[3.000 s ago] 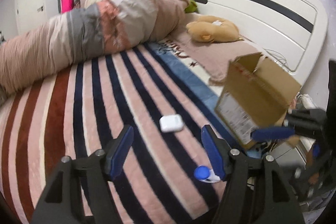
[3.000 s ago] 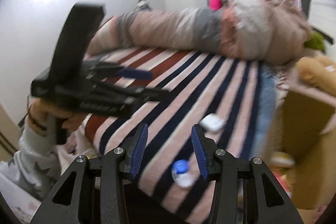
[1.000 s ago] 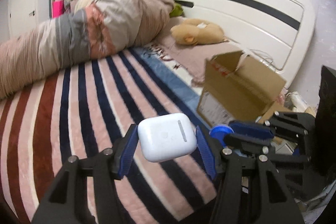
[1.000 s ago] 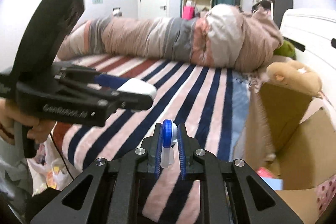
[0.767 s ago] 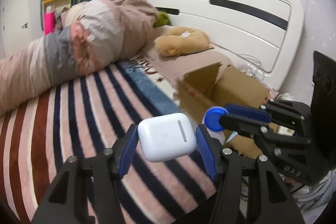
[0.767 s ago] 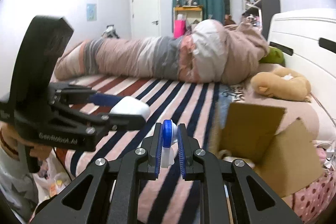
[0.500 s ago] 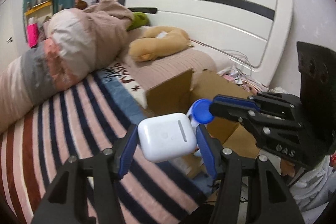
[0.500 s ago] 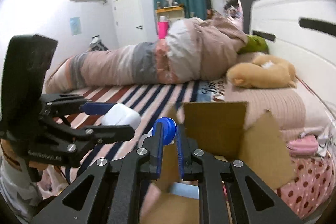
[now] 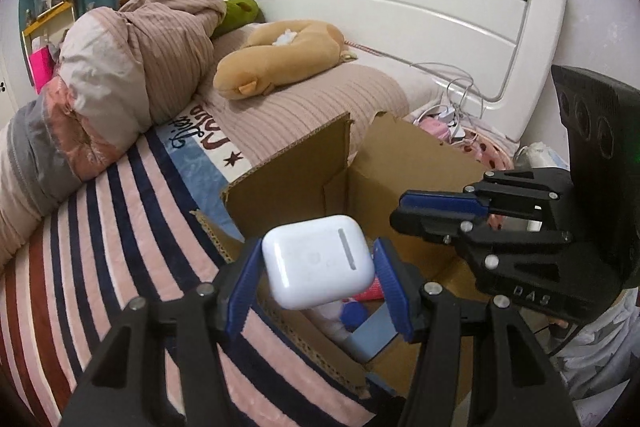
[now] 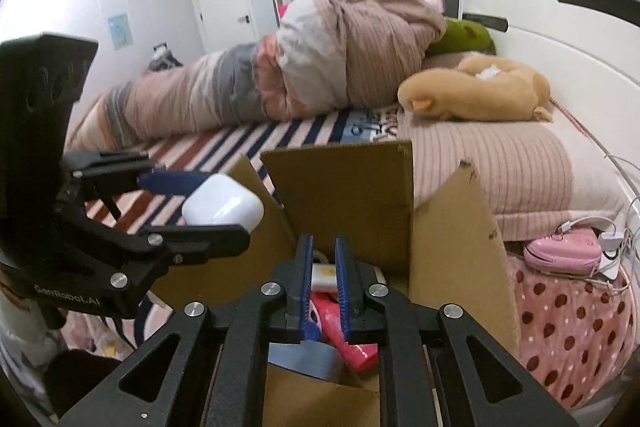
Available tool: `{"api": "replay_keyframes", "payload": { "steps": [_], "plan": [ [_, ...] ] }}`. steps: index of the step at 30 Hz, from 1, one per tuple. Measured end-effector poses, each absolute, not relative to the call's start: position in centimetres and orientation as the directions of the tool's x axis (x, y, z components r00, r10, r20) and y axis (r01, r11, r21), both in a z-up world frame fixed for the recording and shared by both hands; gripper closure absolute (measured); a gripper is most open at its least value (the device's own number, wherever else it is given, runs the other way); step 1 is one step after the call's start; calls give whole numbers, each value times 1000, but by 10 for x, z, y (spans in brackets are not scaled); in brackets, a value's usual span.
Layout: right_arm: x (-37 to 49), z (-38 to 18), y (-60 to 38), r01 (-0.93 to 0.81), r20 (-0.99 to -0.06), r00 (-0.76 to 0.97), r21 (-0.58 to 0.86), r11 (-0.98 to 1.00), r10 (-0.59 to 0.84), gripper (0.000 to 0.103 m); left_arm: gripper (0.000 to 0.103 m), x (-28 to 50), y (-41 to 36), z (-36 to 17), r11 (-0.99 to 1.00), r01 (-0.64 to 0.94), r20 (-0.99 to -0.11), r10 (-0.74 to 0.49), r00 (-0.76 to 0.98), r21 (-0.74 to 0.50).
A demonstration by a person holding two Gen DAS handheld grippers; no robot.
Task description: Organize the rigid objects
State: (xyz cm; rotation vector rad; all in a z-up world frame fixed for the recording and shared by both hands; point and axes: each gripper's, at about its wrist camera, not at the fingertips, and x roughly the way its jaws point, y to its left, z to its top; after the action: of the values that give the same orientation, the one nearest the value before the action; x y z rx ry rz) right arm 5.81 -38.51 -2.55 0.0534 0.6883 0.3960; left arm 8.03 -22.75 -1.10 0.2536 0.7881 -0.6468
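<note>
Two grippers hang over the open cardboard box [image 9: 404,171] beside the striped bed. The left gripper [image 9: 318,277] still pinches the white earbud case [image 9: 318,261] between its blue pads, held in the air above the box's near edge, just as half a second ago. The right gripper [image 10: 322,291] has changed: the blue-capped bottle it was clamping is gone from between its pads, which now stand a narrow gap apart with nothing in it. A blue cap [image 9: 354,311] shows down inside the box, beside a red packet [image 10: 348,335] and a grey-blue item [image 10: 304,357]. Both wrist views have swung from the striped blanket [image 9: 104,227] toward the box, the tan plush toy [image 9: 280,55] and the white headboard [image 9: 400,11].
</note>
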Motion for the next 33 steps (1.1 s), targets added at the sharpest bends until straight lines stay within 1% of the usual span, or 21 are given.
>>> {"api": "replay_keyframes", "payload": {
  "steps": [1, 2, 3, 5, 9, 14, 16, 18, 19, 21, 22, 23, 24, 25, 27, 29, 33],
  "plan": [
    [59, -28, -386, -337, -613, 698, 174, 925, 370, 85, 50, 81, -228, -12, 780, 625, -724, -443, 529, -21],
    [59, -29, -386, -337, -613, 698, 175, 925, 370, 79, 50, 82, -228, -11, 778, 627, -720, -447, 530, -21],
    [58, -30, -386, -337, -613, 698, 176, 925, 370, 77, 50, 82, -228, -10, 776, 630, -718, -452, 529, -25],
    [58, -30, -385, -334, -615, 698, 174, 927, 367, 77, 44, 82, -226, -8, 775, 631, -712, -461, 530, -33],
    [56, -27, -385, -324, -615, 703, 170, 931, 357, 77, 40, 79, -222, -4, 779, 626, -701, -461, 544, -26],
    [54, -23, -382, -327, -619, 703, 156, 932, 351, 76, 24, 72, -209, 6, 797, 603, -679, -463, 570, -38],
    [53, -21, -380, -334, -620, 701, 151, 930, 352, 70, 20, 66, -201, 11, 806, 591, -663, -465, 587, -42],
    [51, -17, -377, -347, -614, 700, 153, 925, 364, 57, 18, 59, -195, 16, 819, 572, -649, -454, 610, -35],
    [49, -14, -375, -358, -608, 701, 152, 921, 373, 55, 15, 55, -190, 18, 829, 559, -642, -444, 626, -28],
    [47, -9, -372, -377, -597, 704, 148, 915, 386, 45, 12, 47, -180, 24, 852, 524, -621, -418, 663, -15],
    [45, -5, -370, -387, -587, 708, 144, 911, 393, 42, 10, 44, -175, 26, 864, 504, -612, -404, 680, -10],
    [43, -2, -368, -397, -575, 714, 138, 907, 400, 35, 6, 38, -167, 29, 882, 472, -598, -382, 705, -7],
    [41, 2, -366, -408, -562, 720, 131, 904, 406, 29, 4, 35, -162, 31, 892, 452, -587, -369, 721, -6],
    [38, 6, -364, -416, -549, 728, 122, 901, 411, 25, 2, 30, -154, 34, 908, 419, -568, -350, 745, -9],
    [33, 12, -360, -434, -515, 747, 101, 895, 420, 10, 2, 23, -140, 37, 932, 362, -546, -311, 778, -15],
    [27, 19, -357, -456, -472, 765, 82, 886, 437, 4, 1, 15, -127, 38, 957, 290, -526, -256, 811, -17],
    [21, 24, -351, -509, -406, 771, 72, 858, 491, 4, 1, 6, -105, 34, 984, 175, -487, -159, 859, -13]
  ]
}}
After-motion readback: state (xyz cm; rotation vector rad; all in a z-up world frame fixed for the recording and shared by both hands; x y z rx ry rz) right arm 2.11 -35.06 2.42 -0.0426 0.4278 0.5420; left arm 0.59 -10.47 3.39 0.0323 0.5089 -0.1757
